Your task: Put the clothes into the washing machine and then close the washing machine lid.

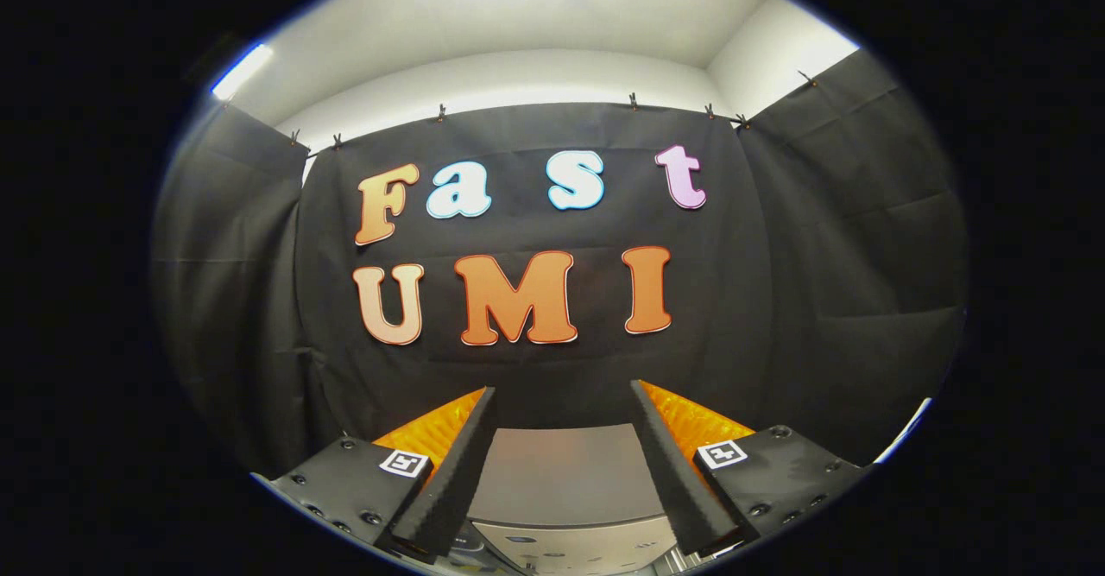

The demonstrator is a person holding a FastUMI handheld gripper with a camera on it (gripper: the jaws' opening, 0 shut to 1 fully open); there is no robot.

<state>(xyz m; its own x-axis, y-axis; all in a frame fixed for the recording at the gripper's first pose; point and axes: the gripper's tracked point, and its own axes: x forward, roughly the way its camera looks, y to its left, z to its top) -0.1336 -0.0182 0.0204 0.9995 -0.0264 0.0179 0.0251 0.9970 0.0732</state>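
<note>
- Plainly, one gripper (563, 390) is seen at the bottom centre of the frame, its two fingers (457, 464) rising from the lower left and lower right and leaning slightly towards each other at the tips.
- The jaws are held wide apart, and nothing is gripped or touched by either finger.
- Two small square marker tags (404, 463) are counted, one fixed on each finger's mounting block, at the lower left and lower right.
- One washing machine (565, 494) is seen low in the frame, between the two fingers and below them; only its flat grey top and a paler front strip are shown.
- The grey top surface appears to be the washing machine lid (561, 468), lying flat; whether it is fully closed cannot be told from this angle.
- What the machine contains cannot be told, since its inside is hidden.
- One black cloth wall (820, 300) is hung across the middle of the frame, beyond the fingertips, with side panels folding in at the far left and far right.
- Several small clips (633, 99) are seen along the cloth's upper edge, in the upper middle of the frame; an exact count is not clear.
- One white ceiling (518, 15) is seen above the cloth, with a bright light strip (240, 72) at the upper left and a bright glare patch at the top centre.
</note>
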